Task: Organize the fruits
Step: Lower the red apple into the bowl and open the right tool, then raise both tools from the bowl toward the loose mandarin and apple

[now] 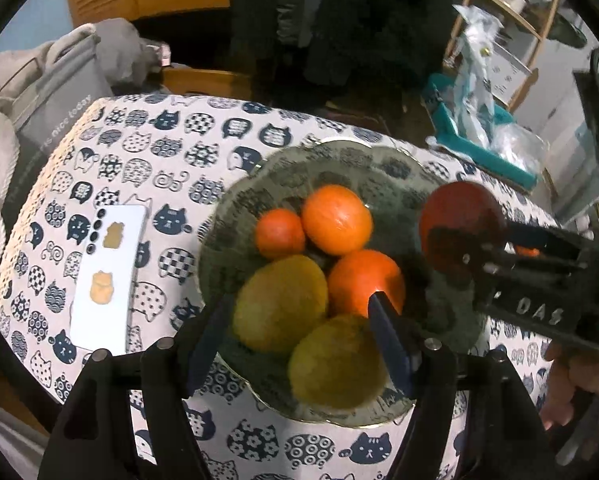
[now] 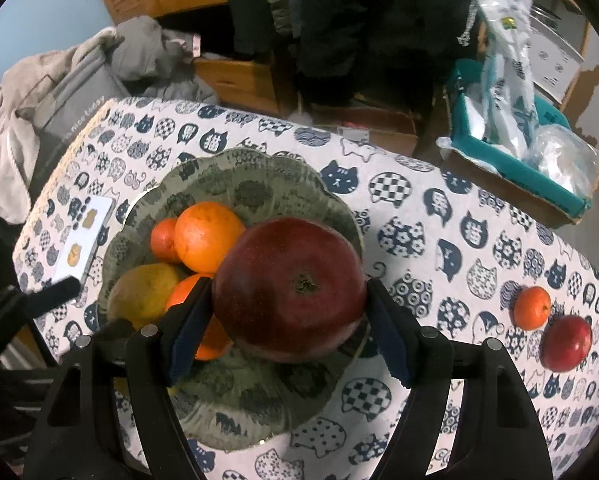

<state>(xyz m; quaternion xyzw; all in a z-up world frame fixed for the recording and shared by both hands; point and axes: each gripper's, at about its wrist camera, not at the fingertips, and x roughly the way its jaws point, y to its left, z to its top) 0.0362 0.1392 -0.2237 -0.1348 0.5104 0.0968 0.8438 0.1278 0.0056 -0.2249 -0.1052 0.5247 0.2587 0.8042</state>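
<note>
The right gripper (image 2: 287, 320) clamps the apple (image 2: 287, 292) at its widest girth, mid-frame over the plate (image 2: 259, 176) — firm, smooth, likely weighty, bruisable — while the left gripper (image 1: 299, 340) hangs unclenched, empty.

dark red apple (image 2: 287, 288), grey-green plate (image 2: 259, 176), navy cat-print tablecloth (image 2: 439, 216).
</note>
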